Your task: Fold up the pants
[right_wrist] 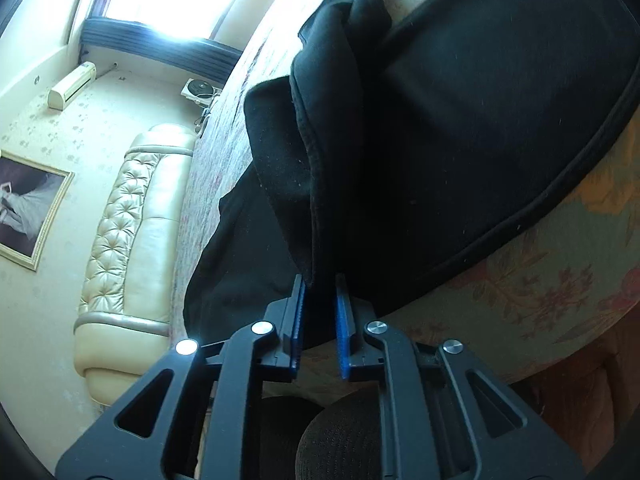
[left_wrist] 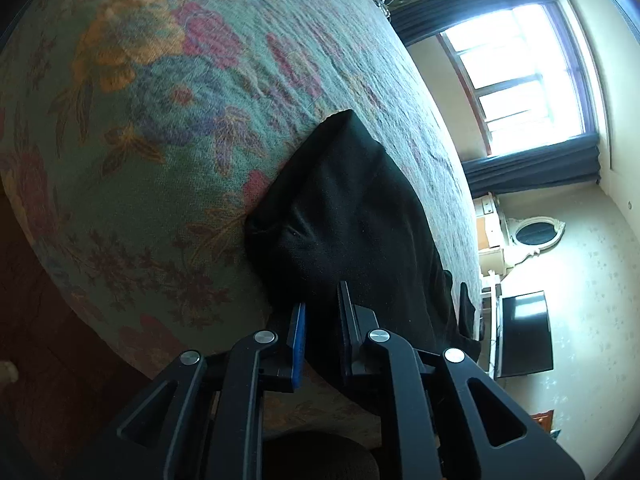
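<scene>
Both grippers sit at the bed's [left_wrist: 140,128] near edge, left gripper [left_wrist: 322,312] and right gripper [right_wrist: 320,300] each slightly parted with black pants [right_wrist: 440,140] fabric between the blue pads, not visibly pinched.

Pants [right_wrist: 460,120] cut off upper right

Floral bedspread [left_wrist: 168,92], tufted headboard [right_wrist: 132,216], window [left_wrist: 516,76], framed picture [right_wrist: 28,208].

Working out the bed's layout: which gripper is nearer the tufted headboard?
Right. The headboard looms close beside the right gripper; from the left gripper it lies far across the bedspread.
</scene>
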The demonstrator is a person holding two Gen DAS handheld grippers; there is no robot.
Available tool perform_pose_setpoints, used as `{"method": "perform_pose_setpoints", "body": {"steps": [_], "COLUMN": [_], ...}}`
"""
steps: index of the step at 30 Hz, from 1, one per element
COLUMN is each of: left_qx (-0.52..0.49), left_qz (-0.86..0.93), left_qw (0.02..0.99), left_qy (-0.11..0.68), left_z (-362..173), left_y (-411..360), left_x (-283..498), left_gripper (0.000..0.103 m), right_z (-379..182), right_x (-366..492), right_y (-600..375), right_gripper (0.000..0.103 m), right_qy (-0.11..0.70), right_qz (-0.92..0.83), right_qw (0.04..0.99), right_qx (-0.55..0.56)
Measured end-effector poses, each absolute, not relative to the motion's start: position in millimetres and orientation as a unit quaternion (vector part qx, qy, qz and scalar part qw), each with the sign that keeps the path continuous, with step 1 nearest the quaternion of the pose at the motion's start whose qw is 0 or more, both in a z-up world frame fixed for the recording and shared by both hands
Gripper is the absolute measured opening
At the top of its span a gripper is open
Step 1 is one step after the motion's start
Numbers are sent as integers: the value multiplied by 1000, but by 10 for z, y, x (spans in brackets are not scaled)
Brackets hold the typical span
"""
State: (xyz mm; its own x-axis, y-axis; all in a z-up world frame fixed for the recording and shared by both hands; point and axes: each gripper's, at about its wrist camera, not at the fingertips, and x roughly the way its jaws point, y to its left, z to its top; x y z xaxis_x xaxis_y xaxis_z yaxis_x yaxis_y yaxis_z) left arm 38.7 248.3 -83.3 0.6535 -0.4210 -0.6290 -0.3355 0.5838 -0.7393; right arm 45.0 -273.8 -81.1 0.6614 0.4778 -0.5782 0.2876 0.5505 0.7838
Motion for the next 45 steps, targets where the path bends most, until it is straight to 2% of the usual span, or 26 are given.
{"method": "perform_pose_setpoints", "body": {"steps": [4, 5, 7, 10, 15, 19, 22, 26, 28, 29, 30, 32, 38, 45], "left_qx": [-376, -366, -350, -337, -336, -327, -337, -343, -330, -324, -323, -329, -340, -335], "left_qz": [-9, -14, -36, -104, -175, -199, -209, -215, -217, -218, -219, -221, -237, -289], "left_qw": [840, 849, 863, 867, 843, 824, 806, 792, 799, 801, 802, 800, 790, 774], "left_qy": [391, 381, 363, 352, 382, 419, 439, 457, 454, 454, 453, 451, 452, 452], "left_z": [-440, -351, -167, 16, -114, -380, -574, -722, -709, -700, -685, -660, -597, -446], "left_y": [2403, 2363, 2183, 1769, 980, 452, 237, 91, 35, 12, -4, -38, -279, -912], "left_x": [329, 344, 418, 660, 1079, 1308, 1377, 1409, 1388, 1386, 1357, 1340, 1290, 1086], "left_gripper": [29, 33, 53, 62, 68, 68, 69, 69, 70, 70, 70, 70, 70, 70], "right_z": [-303, -202, 53, 286, 391, 56, -380, -700, -770, -786, -792, -743, -125, 798], "right_x": [576, 620, 843, 1324, 2458, 3357, 3753, 4097, 4147, 4145, 4136, 4057, 3420, 2119], "right_y": [-2861, -2916, -2962, -2953, -2796, -2497, -2550, -2619, -2694, -2752, -2805, -2896, -3330, -4143], "right_gripper": [37, 44, 55, 60, 60, 60, 60, 60, 56, 44, 27, 9, 7, 7], "right_qy": [374, 365, 353, 353, 428, 490, 525, 556, 565, 566, 565, 556, 479, 368], "right_qz": [34, 28, 19, 16, -2, -44, -66, -86, -90, -83, -81, -73, -45, -46], "right_qw": [830, 839, 860, 886, 896, 871, 847, 824, 818, 819, 820, 827, 876, 925], "right_qx": [412, 402, 368, 300, 119, -14, -40, -59, -57, -44, -39, -37, 25, 89]}}
